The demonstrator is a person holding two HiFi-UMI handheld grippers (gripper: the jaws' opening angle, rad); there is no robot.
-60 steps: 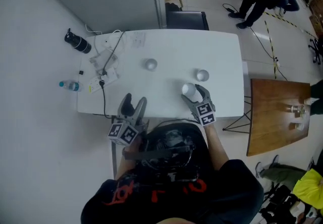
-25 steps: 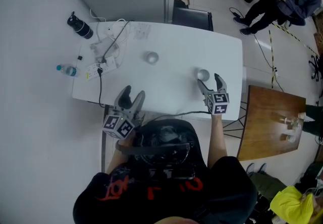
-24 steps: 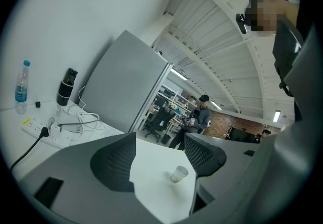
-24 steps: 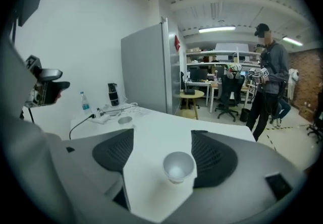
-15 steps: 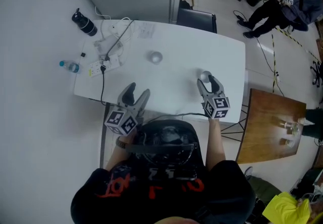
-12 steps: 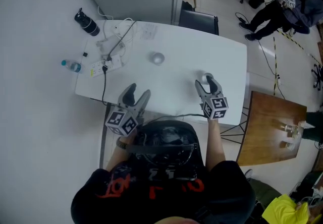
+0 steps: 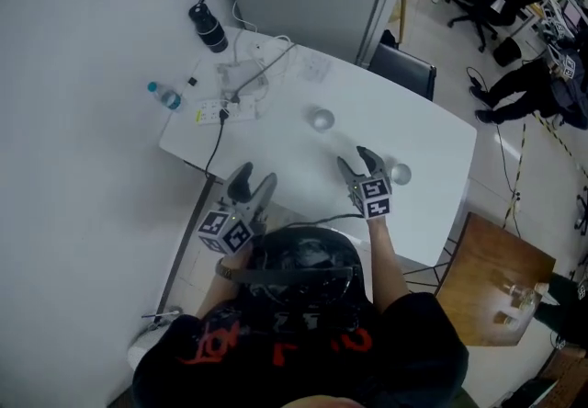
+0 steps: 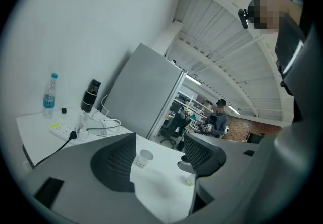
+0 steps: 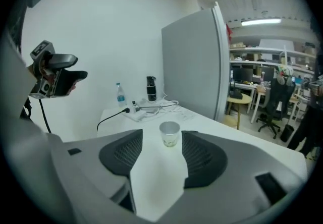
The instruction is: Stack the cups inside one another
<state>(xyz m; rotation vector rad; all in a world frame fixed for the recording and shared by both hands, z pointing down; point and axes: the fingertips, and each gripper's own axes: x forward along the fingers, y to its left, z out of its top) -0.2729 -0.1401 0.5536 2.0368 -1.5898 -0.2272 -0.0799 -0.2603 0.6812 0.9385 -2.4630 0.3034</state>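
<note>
Two white paper cups stand on the white table [image 7: 276, 144]: one near the middle [image 7: 321, 119], another to the right [image 7: 399, 175]. My right gripper [image 7: 356, 161] hovers between them, open and empty, aimed at the middle cup [image 9: 169, 133], which stands upright a little beyond its fingertips. At the table's near left edge my left gripper [image 7: 250, 186] is open and empty too. In the left gripper view the middle cup [image 8: 144, 158] and the right cup [image 8: 189, 179] both lie ahead, well clear of its jaws.
A black flask [image 7: 209, 27], a water bottle [image 7: 165, 96] and a power strip with cables [image 7: 220, 108] crowd the table's far left corner. A dark chair [image 7: 404, 71] stands behind the table, a wooden table [image 7: 496, 277] to the right. A person [image 7: 542, 89] is farther off.
My right gripper has drawn off the right-hand cup, swung left toward the middle cup, and its jaws have narrowed. The left gripper has shifted slightly. The head view has swung round.
</note>
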